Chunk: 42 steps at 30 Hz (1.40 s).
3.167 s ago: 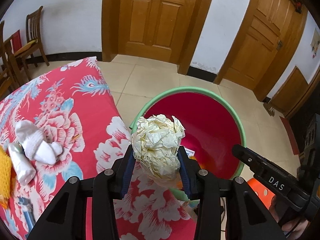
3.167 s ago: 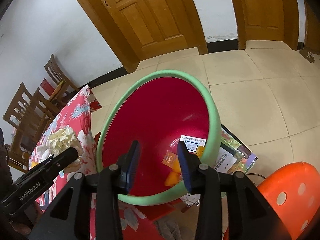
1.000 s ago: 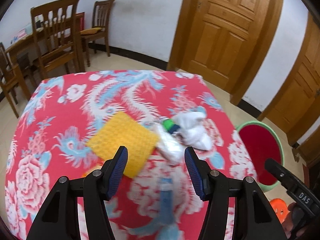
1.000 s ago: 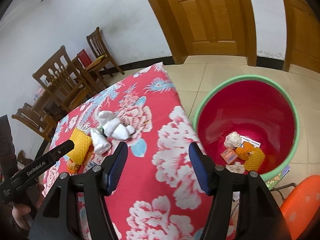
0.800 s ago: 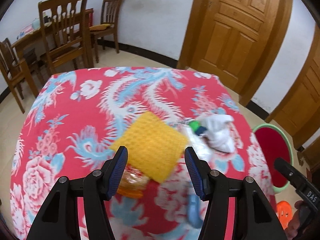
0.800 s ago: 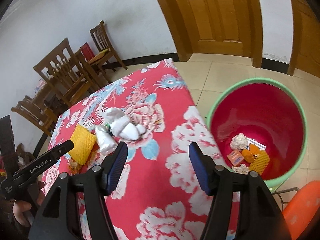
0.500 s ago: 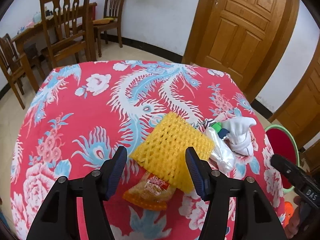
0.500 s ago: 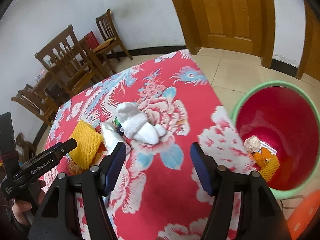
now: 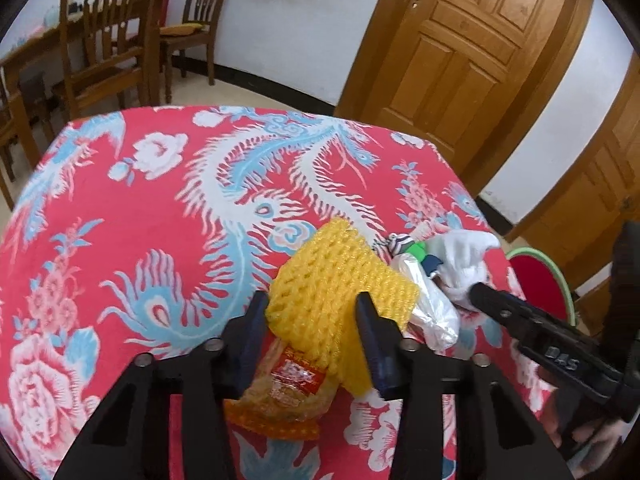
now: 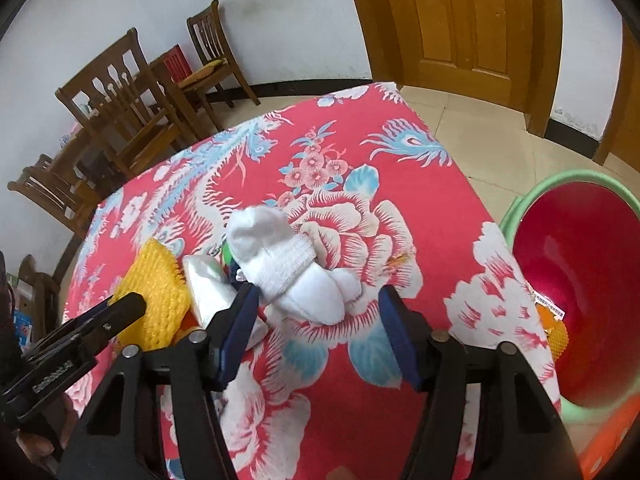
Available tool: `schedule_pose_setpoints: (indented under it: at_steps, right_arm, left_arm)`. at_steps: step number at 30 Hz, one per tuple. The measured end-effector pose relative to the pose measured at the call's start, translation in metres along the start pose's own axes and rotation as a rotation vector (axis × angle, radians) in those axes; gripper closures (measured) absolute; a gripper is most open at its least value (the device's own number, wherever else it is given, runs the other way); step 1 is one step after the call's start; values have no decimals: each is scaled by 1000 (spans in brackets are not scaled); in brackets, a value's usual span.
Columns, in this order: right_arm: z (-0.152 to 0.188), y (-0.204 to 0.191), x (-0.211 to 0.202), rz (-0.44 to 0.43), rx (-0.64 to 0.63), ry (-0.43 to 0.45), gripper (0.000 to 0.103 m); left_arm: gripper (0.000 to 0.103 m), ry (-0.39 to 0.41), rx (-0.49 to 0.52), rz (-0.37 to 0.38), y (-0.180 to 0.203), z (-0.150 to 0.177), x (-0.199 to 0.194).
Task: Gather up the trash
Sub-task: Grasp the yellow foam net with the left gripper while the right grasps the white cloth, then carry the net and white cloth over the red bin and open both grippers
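A yellow foam net (image 9: 328,280) lies on the red flowered tablecloth (image 9: 160,220), partly over an orange snack wrapper (image 9: 280,392). My left gripper (image 9: 310,312) straddles the net, its jaws closing; the net spreads past the right finger. A white rolled sock (image 10: 296,280) lies between the fingers of my right gripper (image 10: 316,308), whose jaws are closing slightly, with a gap on the right side. A clear plastic bag (image 10: 206,284) sits between the sock and the net (image 10: 160,292). The red bin with a green rim (image 10: 520,208) stands right of the table.
Wooden chairs (image 10: 132,108) and a wooden table stand beyond the far table edge, with wooden doors (image 9: 460,52) behind. An orange stool (image 10: 612,440) is beside the bin, which holds several pieces of trash. A small green item (image 9: 416,247) lies by the sock (image 9: 460,264).
The left gripper no longer holds the crumpled paper ball. Both grippers swung from the bin to the table and lowered; the left jaws narrowed over the yellow net, the right came over the sock.
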State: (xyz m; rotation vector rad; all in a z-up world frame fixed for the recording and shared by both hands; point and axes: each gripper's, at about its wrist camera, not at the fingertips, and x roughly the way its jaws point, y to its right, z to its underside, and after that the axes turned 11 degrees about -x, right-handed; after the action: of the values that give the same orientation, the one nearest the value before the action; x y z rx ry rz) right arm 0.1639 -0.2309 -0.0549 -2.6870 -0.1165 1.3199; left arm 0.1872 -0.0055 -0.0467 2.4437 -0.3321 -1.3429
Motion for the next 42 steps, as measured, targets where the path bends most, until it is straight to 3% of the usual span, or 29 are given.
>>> schedule_pose_setpoints:
  at_steps: [6,8,9,10,13,32,42]
  right_arm:
    - [0,-8,11,15,-16,-20,67]
    - [1,-11,13,33,-26,-21,82]
    - [2,-11,13,39,-28,-21,84]
    - [2,-11,12,42,-27,-20,88]
    - [3,-12,5,48,-29,-2,94]
    - [10,3,-67,-25,-22,145,97]
    - [29,37,-111,-15,46,212,97]
  left_arm:
    - [75,9,-13,52,-4,-1,-2]
    - [83,14,-17,66,-6,-2,-4]
    - [85,15,-22,77,-7,-3,-5]
    - [95,13,-29,82,-8,-4,-6]
    - [95,6,-43,92,-10,-5,-7]
    - [95,109,-34,96,21,3,-55]
    - [95,122,21,120,64,14,-68]
